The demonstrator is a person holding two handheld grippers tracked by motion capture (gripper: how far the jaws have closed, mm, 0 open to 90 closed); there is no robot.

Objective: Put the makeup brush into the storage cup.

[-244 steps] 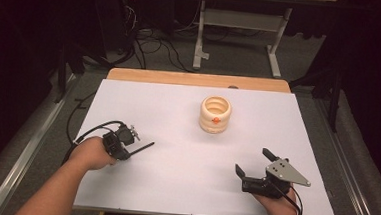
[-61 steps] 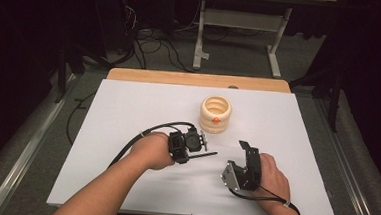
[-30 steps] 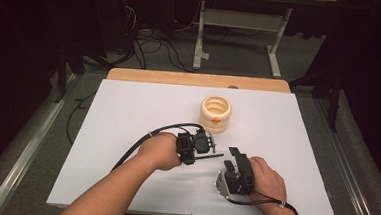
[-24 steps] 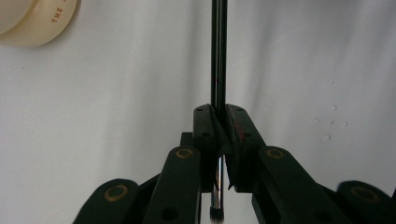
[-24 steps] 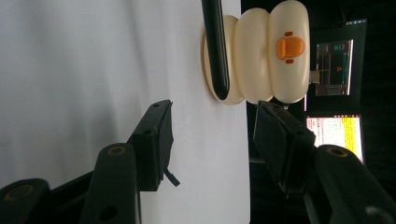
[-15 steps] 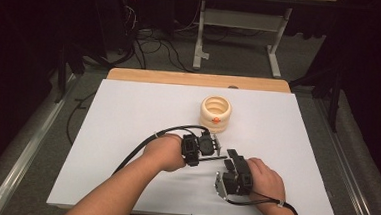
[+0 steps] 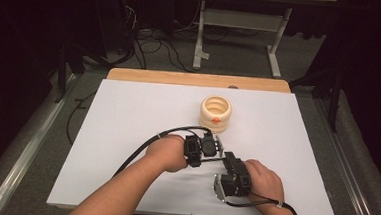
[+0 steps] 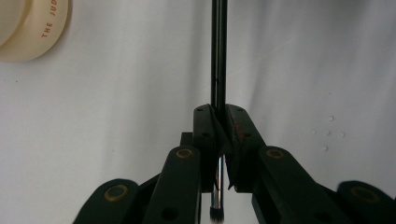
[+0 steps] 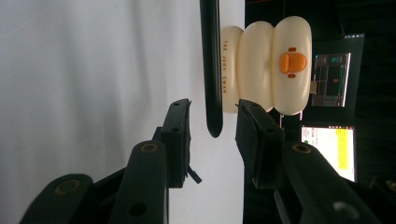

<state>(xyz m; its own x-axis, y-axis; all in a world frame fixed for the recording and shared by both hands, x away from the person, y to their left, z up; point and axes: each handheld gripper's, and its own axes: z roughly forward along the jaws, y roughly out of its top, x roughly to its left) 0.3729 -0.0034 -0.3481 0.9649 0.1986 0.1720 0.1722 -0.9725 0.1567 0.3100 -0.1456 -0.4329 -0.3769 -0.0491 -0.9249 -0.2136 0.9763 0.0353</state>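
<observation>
Both hands have drawn together at lower centre of the high view. Left claw (image 7: 222, 150) grips a thin dark brush (image 8: 218, 56) near its bristle end; right claw (image 9: 212, 122) stands wide, the brush's free tip between its jaws — handover looks about half done, closing and release remain. Cream duck-faced holder (image 7: 215, 113) sits just above, near the claws; bench (image 7: 128, 113) edges well apart — ample room.
</observation>
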